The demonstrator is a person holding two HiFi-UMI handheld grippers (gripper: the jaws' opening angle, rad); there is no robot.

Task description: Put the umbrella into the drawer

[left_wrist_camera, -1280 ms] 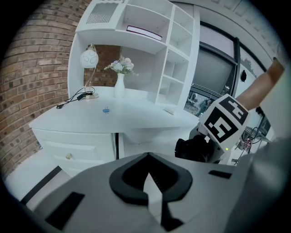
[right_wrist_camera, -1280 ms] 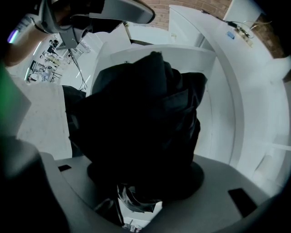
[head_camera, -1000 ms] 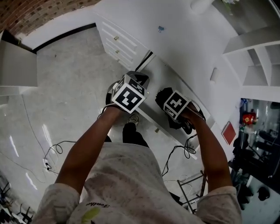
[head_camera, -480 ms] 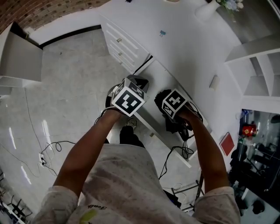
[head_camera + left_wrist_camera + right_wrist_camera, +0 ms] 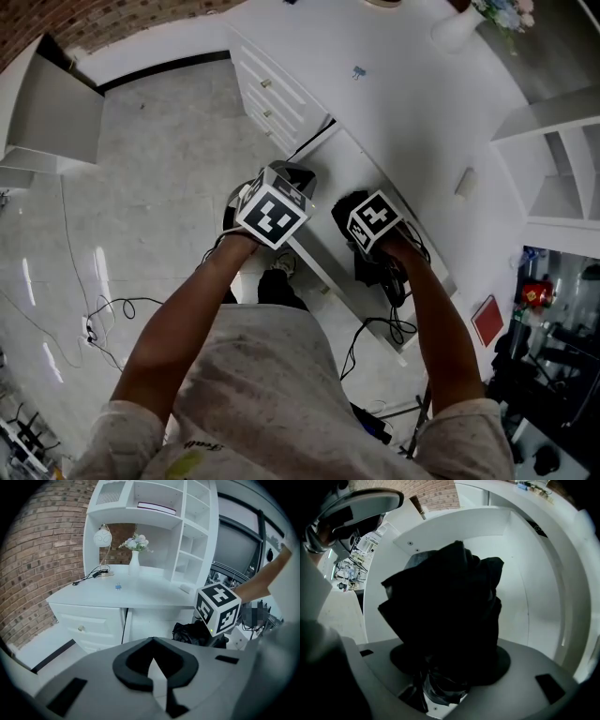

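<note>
A white desk (image 5: pixel 140 595) stands against a brick wall (image 5: pixel 42 550) on a pale glossy floor (image 5: pixel 159 187), with open shelves (image 5: pixel 187 527) rising at its far side. The black folded umbrella (image 5: pixel 445 606) is bunched up inside the desk's pulled-out drawer (image 5: pixel 520 597), its fabric filling most of the right gripper view against the drawer's white bottom and walls. The right gripper (image 5: pixel 445 672) is clenched on the umbrella's near end, which is pinched between its jaws. The right forearm (image 5: pixel 441 328) reaches forward and down from the person's body, so this gripper hangs above the open drawer. The left gripper (image 5: pixel 151 644) sits just beside it to the left, off the drawer's edge and above the floor, on a left forearm (image 5: pixel 178 319) stretched out much the same way. Its jaws are pressed together with nothing between them. Farther left, the desk has a stack of closed drawers (image 5: pixel 89 625). On the desktop stand a vase of flowers (image 5: pixel 134 564) and a round lamp (image 5: pixel 103 538). Loose cables (image 5: pixel 103 319) lie on the floor near the person.
</note>
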